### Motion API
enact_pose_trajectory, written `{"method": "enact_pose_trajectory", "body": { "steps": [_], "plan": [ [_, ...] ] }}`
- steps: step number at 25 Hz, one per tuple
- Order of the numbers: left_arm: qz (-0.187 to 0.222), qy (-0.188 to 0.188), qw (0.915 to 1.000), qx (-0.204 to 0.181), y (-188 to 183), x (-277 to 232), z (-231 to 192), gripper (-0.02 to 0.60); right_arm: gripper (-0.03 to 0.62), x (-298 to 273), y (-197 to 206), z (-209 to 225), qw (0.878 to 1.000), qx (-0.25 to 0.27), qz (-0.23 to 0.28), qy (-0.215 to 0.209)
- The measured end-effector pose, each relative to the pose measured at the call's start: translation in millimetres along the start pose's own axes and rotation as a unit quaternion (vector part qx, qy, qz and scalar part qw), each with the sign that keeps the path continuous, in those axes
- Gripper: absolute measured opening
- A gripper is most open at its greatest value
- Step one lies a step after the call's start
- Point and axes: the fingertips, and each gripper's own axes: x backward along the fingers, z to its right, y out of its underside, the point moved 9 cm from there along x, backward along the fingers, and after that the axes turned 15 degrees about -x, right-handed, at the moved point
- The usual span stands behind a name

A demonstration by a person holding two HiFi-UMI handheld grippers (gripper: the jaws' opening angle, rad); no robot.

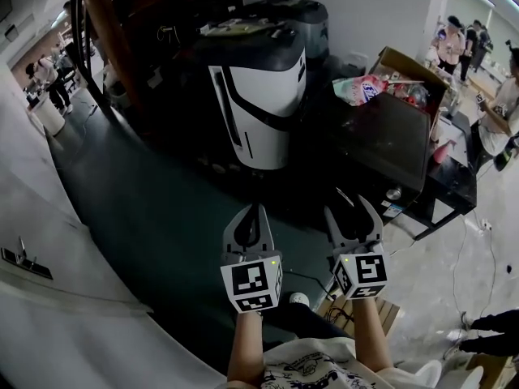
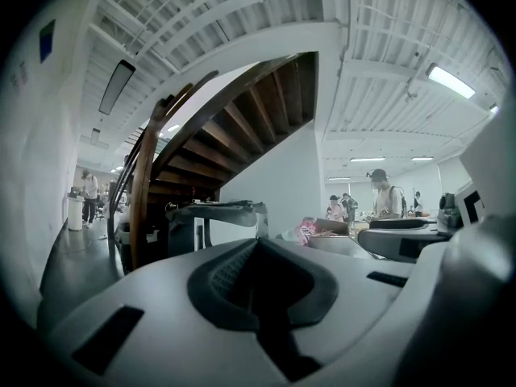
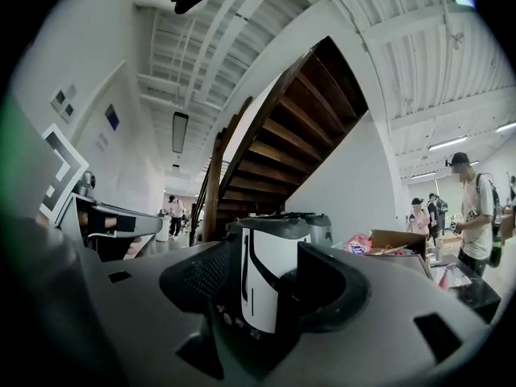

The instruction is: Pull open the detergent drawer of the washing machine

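While the person stands with both arms held out over the dark floor (image 1: 154, 217), the left gripper (image 1: 256, 214) and the right gripper (image 1: 353, 209) sit side by side, near each other but not touching, both pointing ahead. The left one's fingers (image 2: 234, 272) are pressed together with nothing between them. The right one's fingers (image 3: 197, 276) stand well apart and hold nothing. Through their gap shows a white-and-black appliance (image 1: 259, 104), which stands on the floor well ahead of both grippers.

Whether that appliance is the washing machine I cannot tell, and I cannot make out a detergent drawer on it or anywhere else.

A darker unit (image 1: 304, 14) stands just behind the appliance. To its right is a dark bench (image 1: 397, 148) carrying an open box (image 1: 409, 63) with a pink bag (image 1: 361, 89) at its near edge. A brown wooden stair (image 2: 234, 135) rises behind the appliances. A broad white surface (image 1: 57, 331) lies at the person's left; what it belongs to I cannot tell. A few people (image 1: 464, 39) stand far off at the back right.
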Motion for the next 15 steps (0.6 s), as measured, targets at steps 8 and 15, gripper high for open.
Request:
{"method": "enact_pose_trajectory", "body": {
  "steps": [8,15],
  "plan": [
    [-0.007,-0.027,0.9996,0.007,-10.1,-65.2,-0.9,0.014,0.264,-67.7,-17.3,38.3,1.0,-0.004,-0.003,-0.024],
    [-0.022,-0.042,0.9988,0.012,-5.0,-84.0,-7.2,0.014,0.261,-97.4,-10.8,47.3,0.999,-0.027,-0.016,-0.035]
  ]
}}
